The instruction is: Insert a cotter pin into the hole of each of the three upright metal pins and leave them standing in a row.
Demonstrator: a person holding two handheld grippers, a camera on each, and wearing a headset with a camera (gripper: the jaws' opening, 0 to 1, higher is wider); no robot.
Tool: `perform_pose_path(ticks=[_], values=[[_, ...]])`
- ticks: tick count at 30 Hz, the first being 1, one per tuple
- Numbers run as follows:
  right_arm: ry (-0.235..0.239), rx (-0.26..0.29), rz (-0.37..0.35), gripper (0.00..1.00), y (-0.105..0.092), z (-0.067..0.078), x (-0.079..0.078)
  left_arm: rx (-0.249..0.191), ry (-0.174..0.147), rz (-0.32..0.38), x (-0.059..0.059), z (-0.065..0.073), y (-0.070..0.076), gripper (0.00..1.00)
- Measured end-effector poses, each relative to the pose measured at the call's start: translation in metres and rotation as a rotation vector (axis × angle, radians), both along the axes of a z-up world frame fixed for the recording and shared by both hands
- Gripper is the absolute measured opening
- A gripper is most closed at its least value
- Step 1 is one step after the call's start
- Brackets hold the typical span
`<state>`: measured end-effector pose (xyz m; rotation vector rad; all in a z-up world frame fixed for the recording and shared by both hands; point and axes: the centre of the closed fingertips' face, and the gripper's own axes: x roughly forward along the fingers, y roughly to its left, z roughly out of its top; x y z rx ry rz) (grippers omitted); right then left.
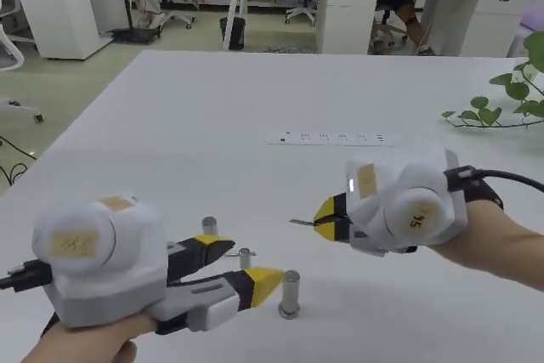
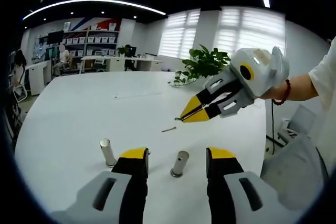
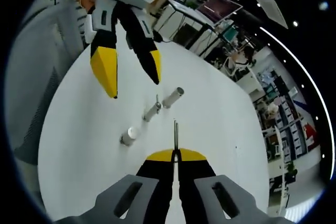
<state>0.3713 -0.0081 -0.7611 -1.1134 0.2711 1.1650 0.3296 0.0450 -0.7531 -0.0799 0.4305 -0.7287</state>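
Observation:
Three short upright metal pins stand in a row on the white table: far (image 1: 209, 226), middle (image 1: 245, 258), near (image 1: 290, 293). My left gripper (image 1: 253, 259) is open, with its yellow-tipped jaws on either side of the middle pin (image 2: 180, 163) and not touching it. Another pin (image 2: 107, 151) stands to its left. My right gripper (image 1: 327, 219) hovers to the right, shut on a thin cotter pin (image 1: 299, 223) that points toward the row. In the right gripper view that cotter pin (image 3: 175, 132) juts from the jaws toward the three pins (image 3: 153, 111). A loose cotter pin (image 2: 169, 129) lies on the table.
A white power strip (image 1: 331, 138) lies across the middle of the table. Plant leaves (image 1: 510, 104) reach in at the right edge. Desks, chairs and a seated person are in the background beyond the table.

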Motion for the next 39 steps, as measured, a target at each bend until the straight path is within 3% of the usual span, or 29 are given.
perform_pose_path(ticks=[9,21,39], values=[[-0.020,0.023,0.072,0.02,0.019,0.008,-0.019,-0.044,0.040,0.000,0.009,0.002,-0.008,0.30],[-0.054,0.008,0.128,0.02,0.028,0.009,-0.027,-0.126,0.091,0.003,0.013,0.007,-0.015,0.19],[-0.060,0.003,0.148,0.02,0.032,0.007,-0.031,-0.155,0.125,-0.001,0.015,0.005,-0.020,0.05]])
